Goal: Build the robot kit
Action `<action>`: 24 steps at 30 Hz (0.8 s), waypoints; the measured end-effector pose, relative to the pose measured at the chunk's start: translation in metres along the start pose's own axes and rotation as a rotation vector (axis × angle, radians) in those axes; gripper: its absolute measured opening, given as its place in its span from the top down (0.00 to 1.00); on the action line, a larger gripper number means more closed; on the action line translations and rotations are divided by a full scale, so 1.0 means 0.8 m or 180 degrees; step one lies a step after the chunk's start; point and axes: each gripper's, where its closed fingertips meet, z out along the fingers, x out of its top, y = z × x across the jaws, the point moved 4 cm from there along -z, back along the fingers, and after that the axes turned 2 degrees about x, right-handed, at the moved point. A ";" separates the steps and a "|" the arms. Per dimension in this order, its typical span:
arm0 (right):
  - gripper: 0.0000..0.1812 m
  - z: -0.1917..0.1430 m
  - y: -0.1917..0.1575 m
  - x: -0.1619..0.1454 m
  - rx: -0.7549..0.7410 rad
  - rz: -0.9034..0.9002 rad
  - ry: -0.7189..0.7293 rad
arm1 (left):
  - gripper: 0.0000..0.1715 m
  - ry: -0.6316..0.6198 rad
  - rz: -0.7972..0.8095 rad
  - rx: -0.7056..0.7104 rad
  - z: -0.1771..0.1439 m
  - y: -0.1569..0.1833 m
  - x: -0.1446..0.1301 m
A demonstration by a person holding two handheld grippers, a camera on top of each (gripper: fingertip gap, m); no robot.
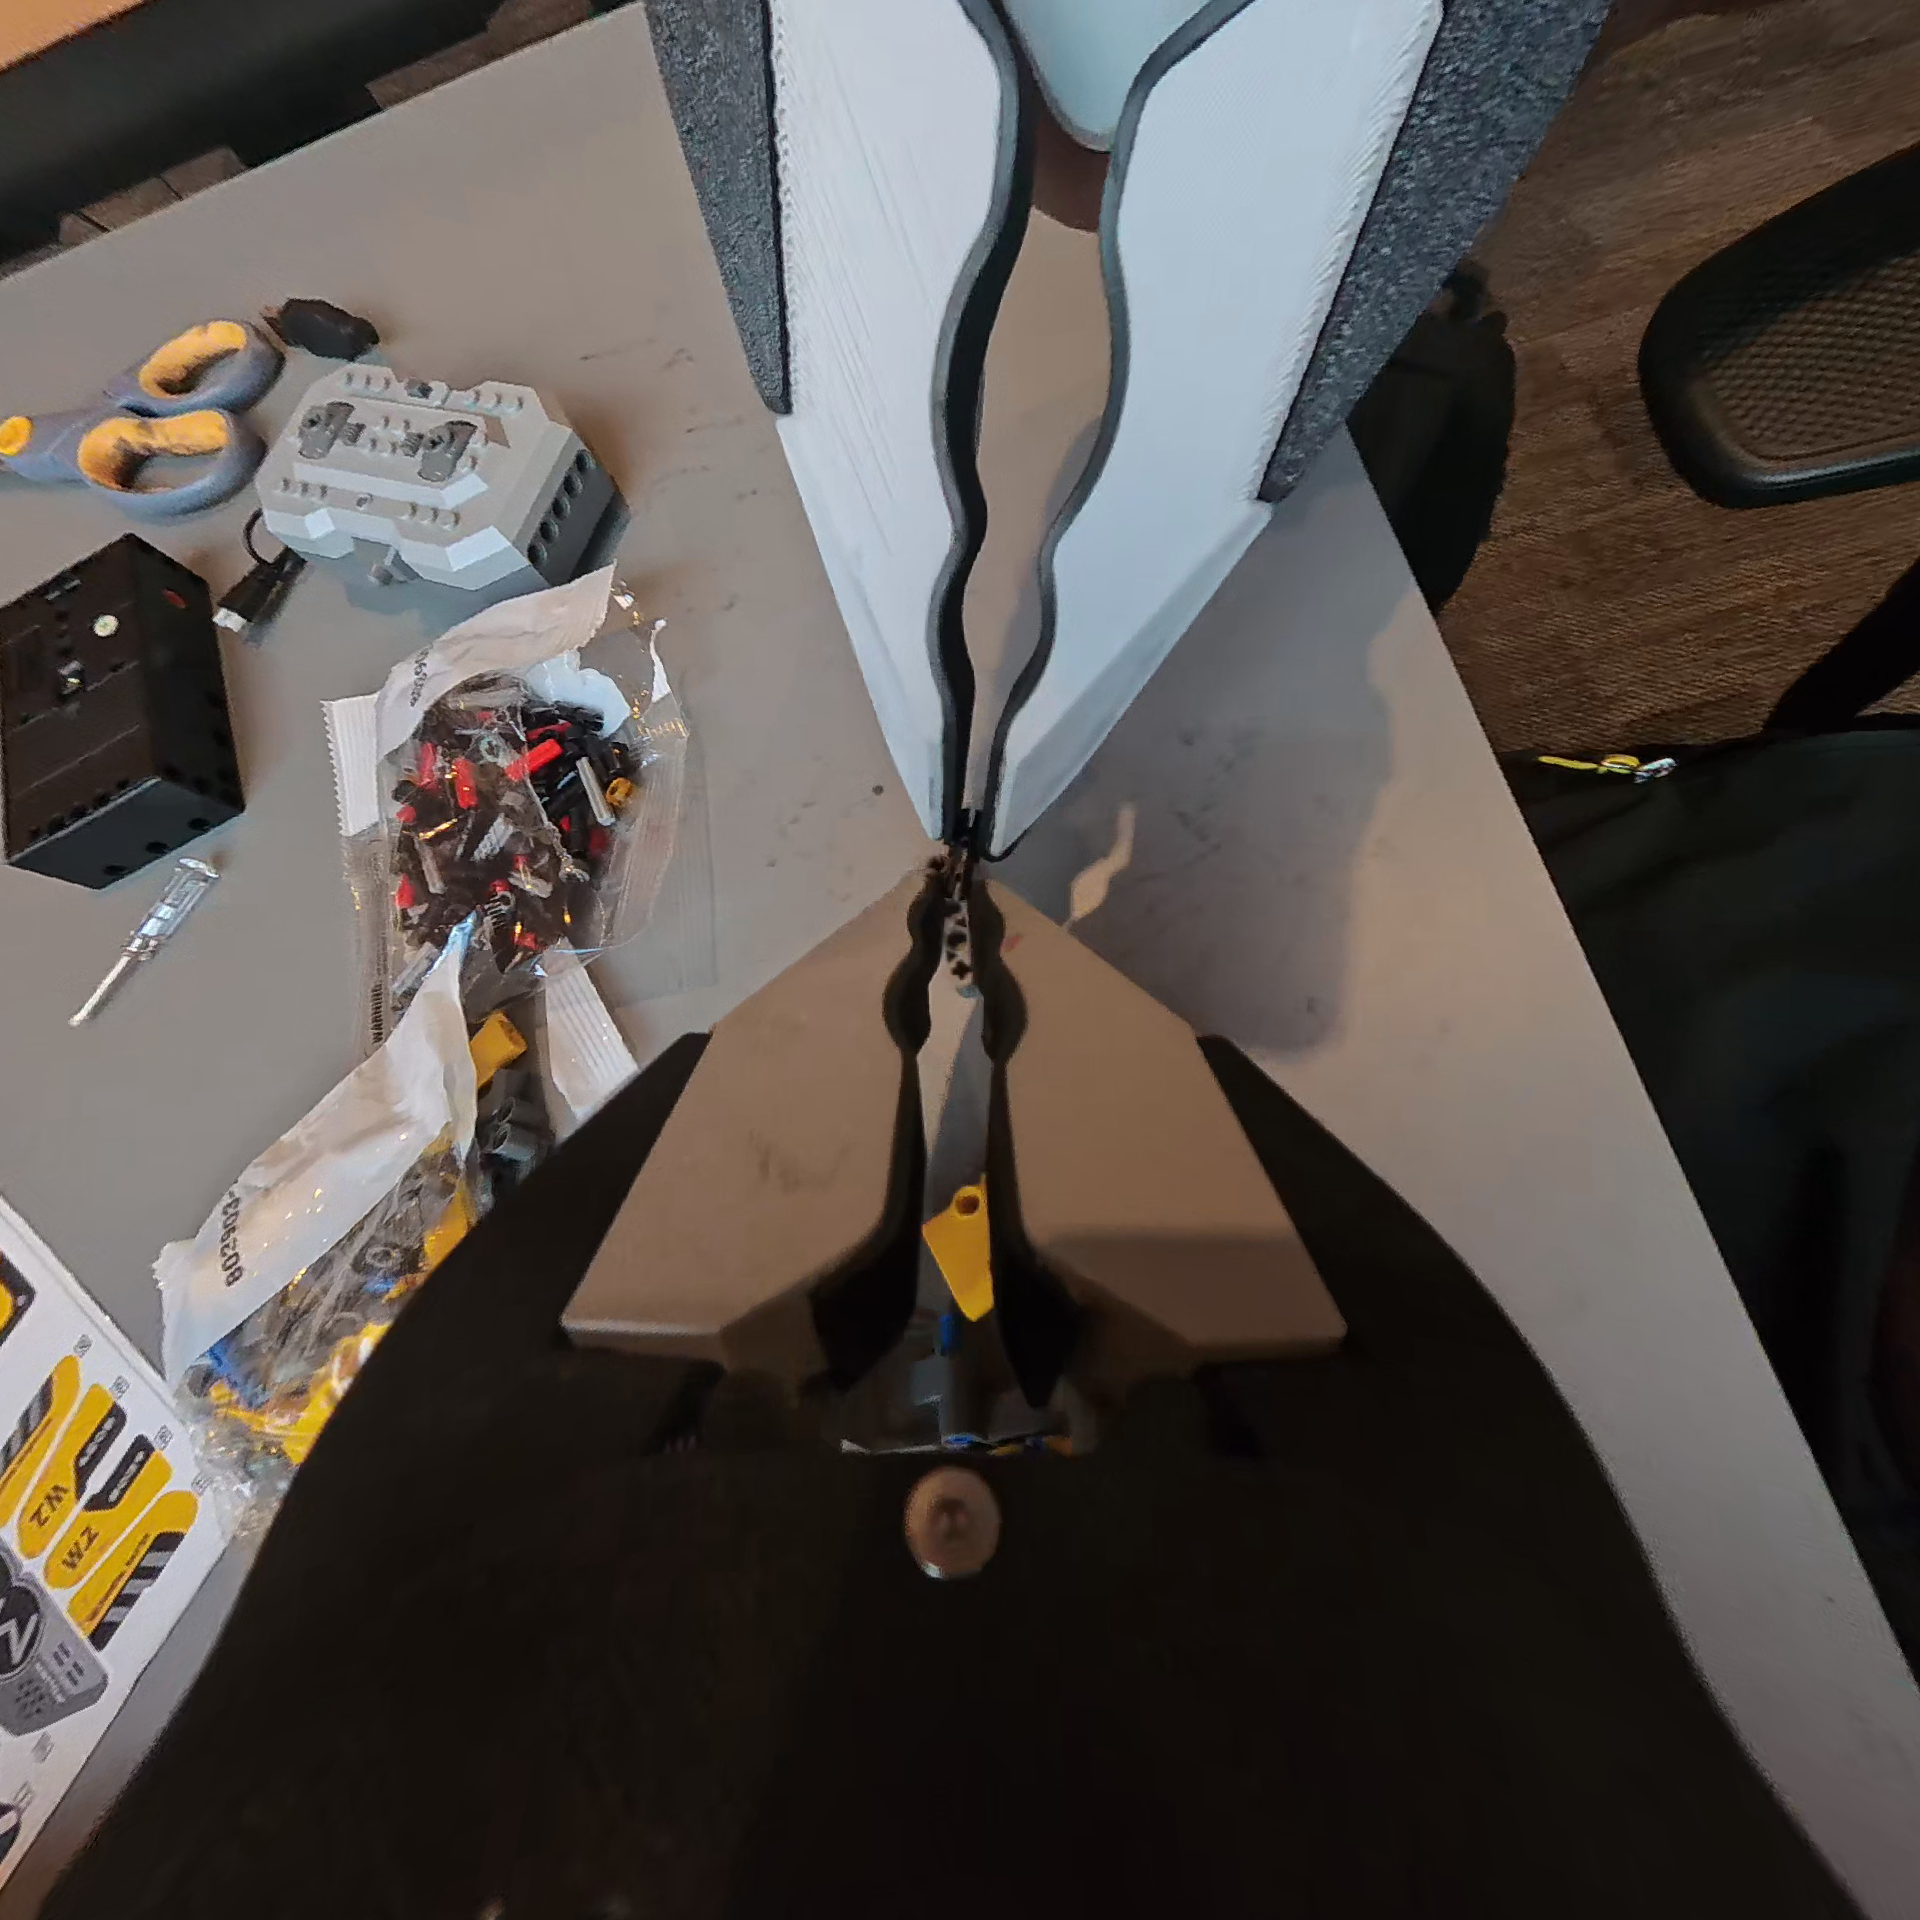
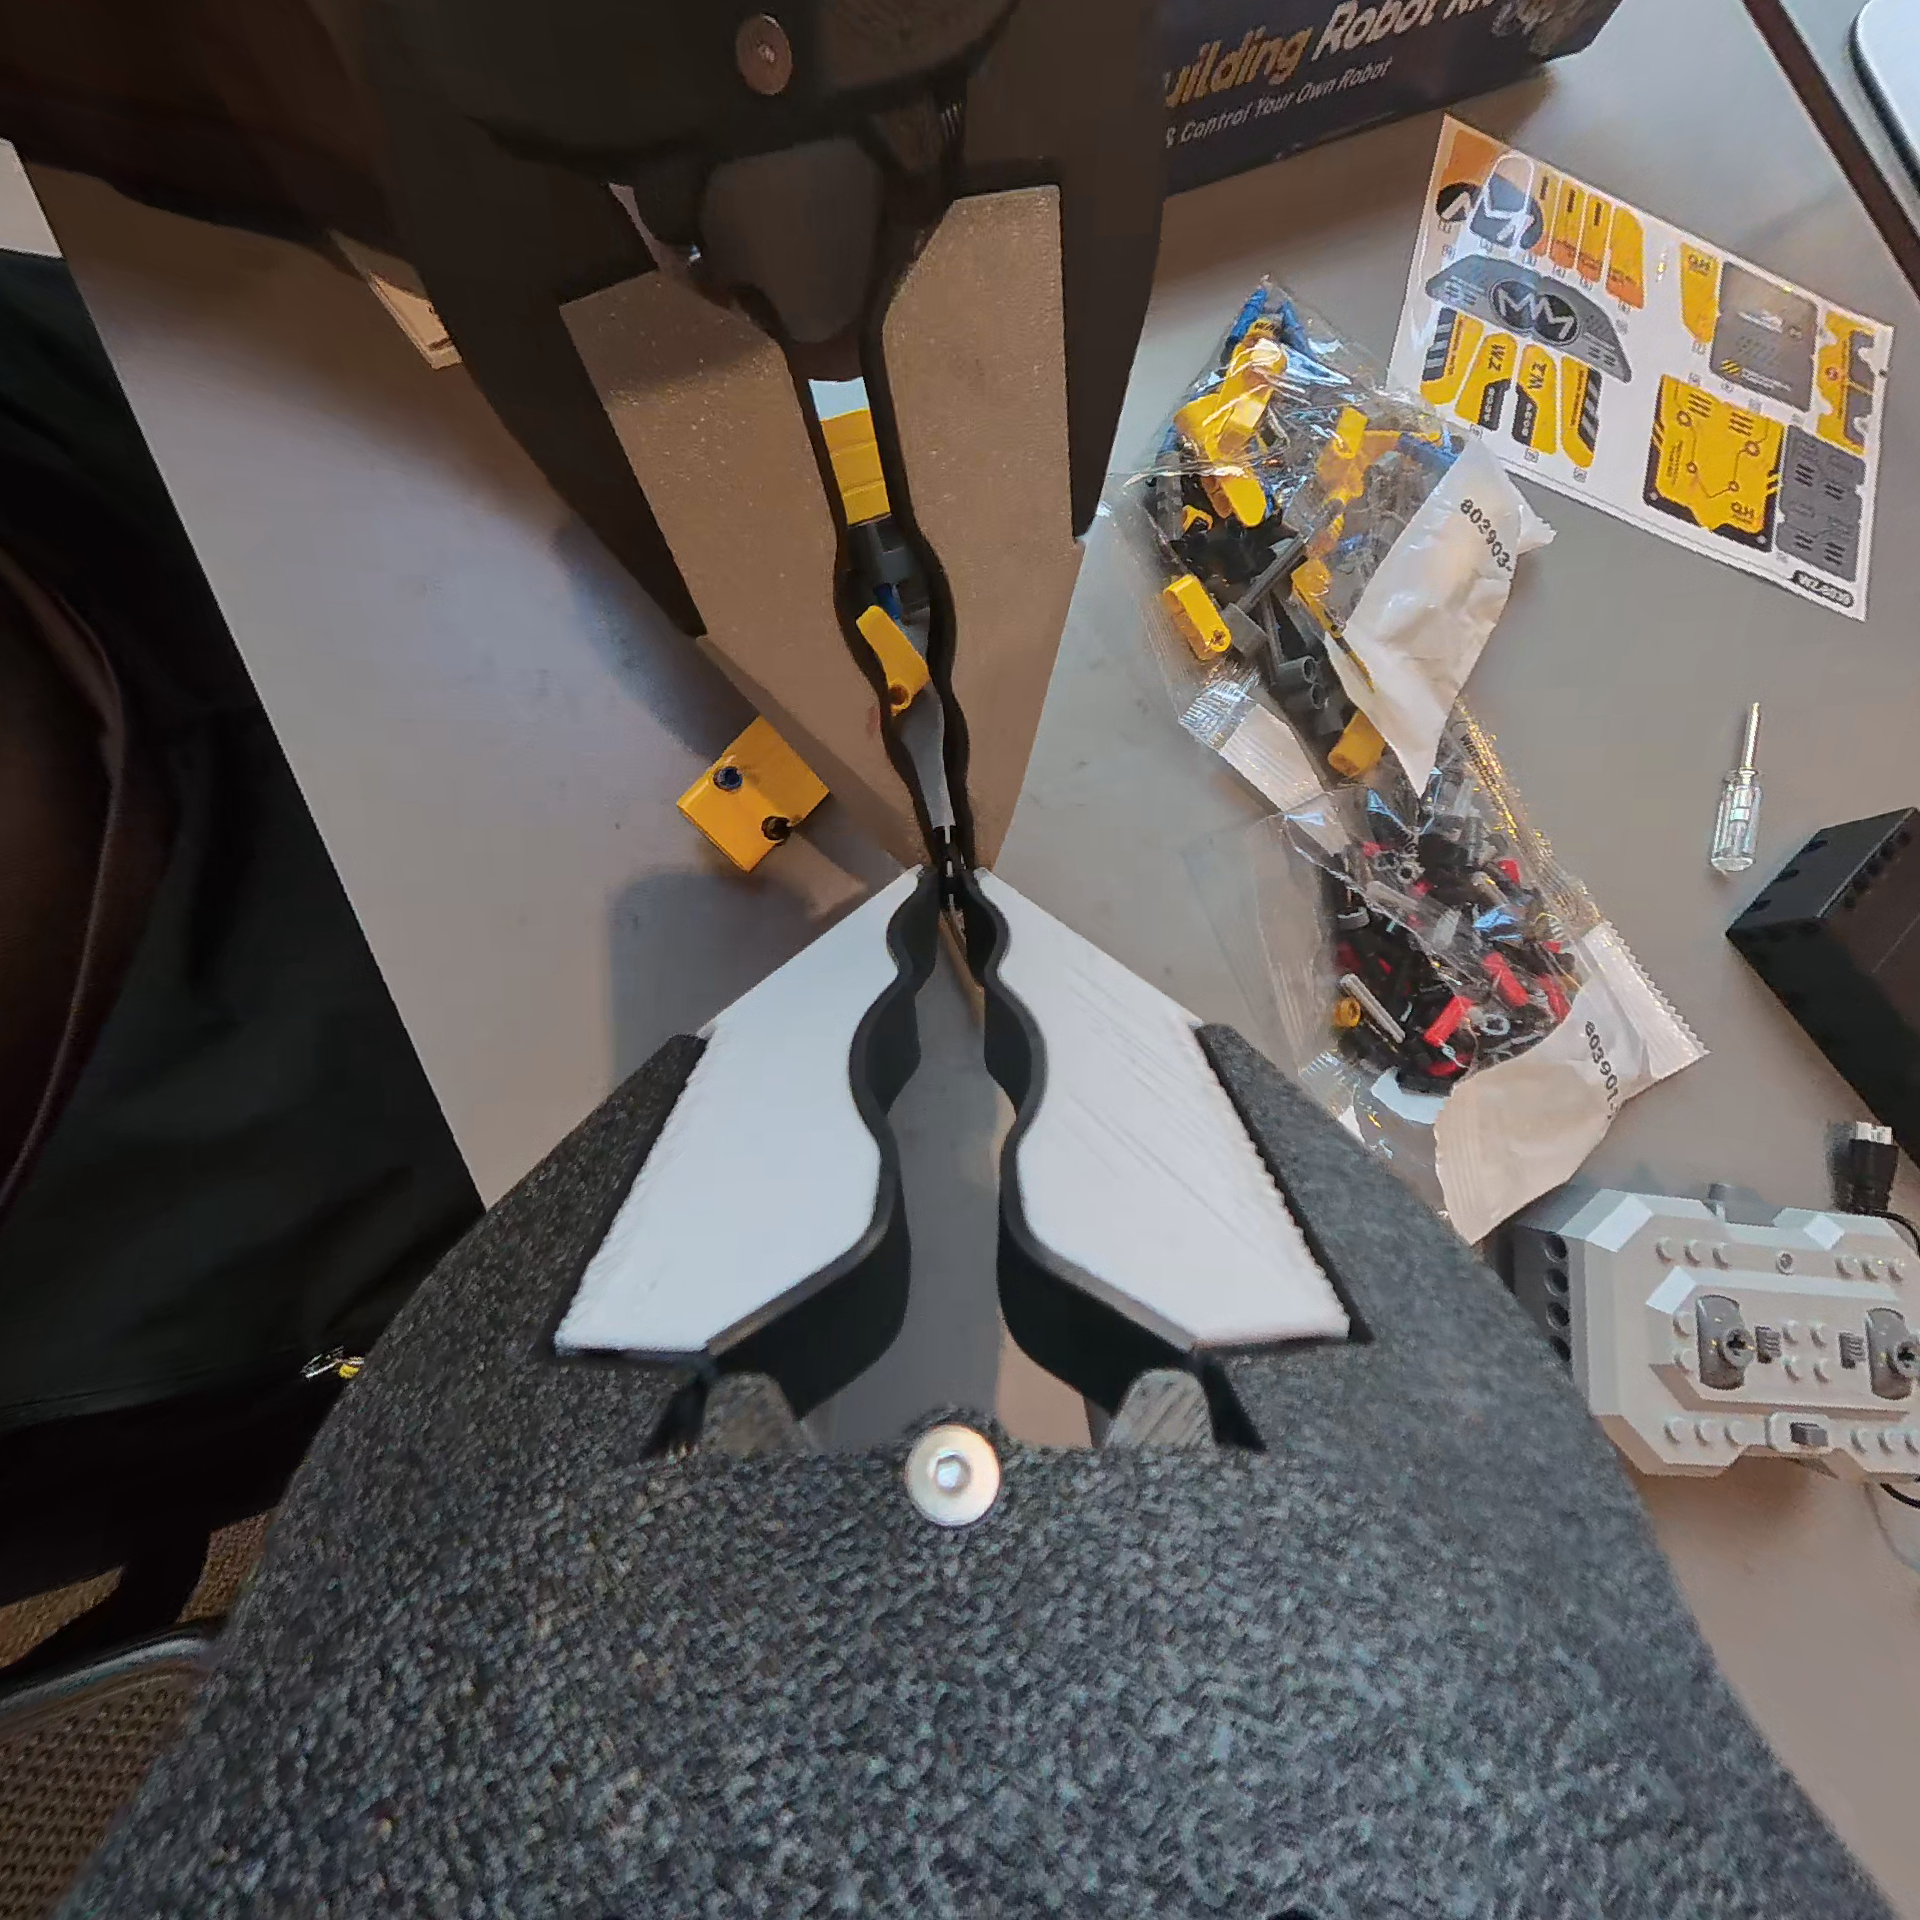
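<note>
At the centre of both views we see our left tongs (image 1: 956, 883) and right tongs (image 2: 951, 883) meeting tip to tip, each pair pressed together on the same tiny dark piece (image 2: 948, 844), too small to identify. Over the grey bench (image 1: 499, 208), a yellow block (image 2: 750, 795) lies just left of the tips in the right view. Two clear bags of small parts (image 2: 1340, 540) (image 2: 1455, 956), a sticker sheet (image 2: 1652, 353), a small screwdriver (image 2: 1737, 800), a grey motor block (image 2: 1745, 1340) and scissors (image 1: 145, 416) lie at the sides.
</note>
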 end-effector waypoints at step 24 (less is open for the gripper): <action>0.95 -0.070 0.009 0.024 0.0366 0.1389 0.1851 | 0.99 0.1179 0.0553 0.1042 -0.041 -0.006 0.062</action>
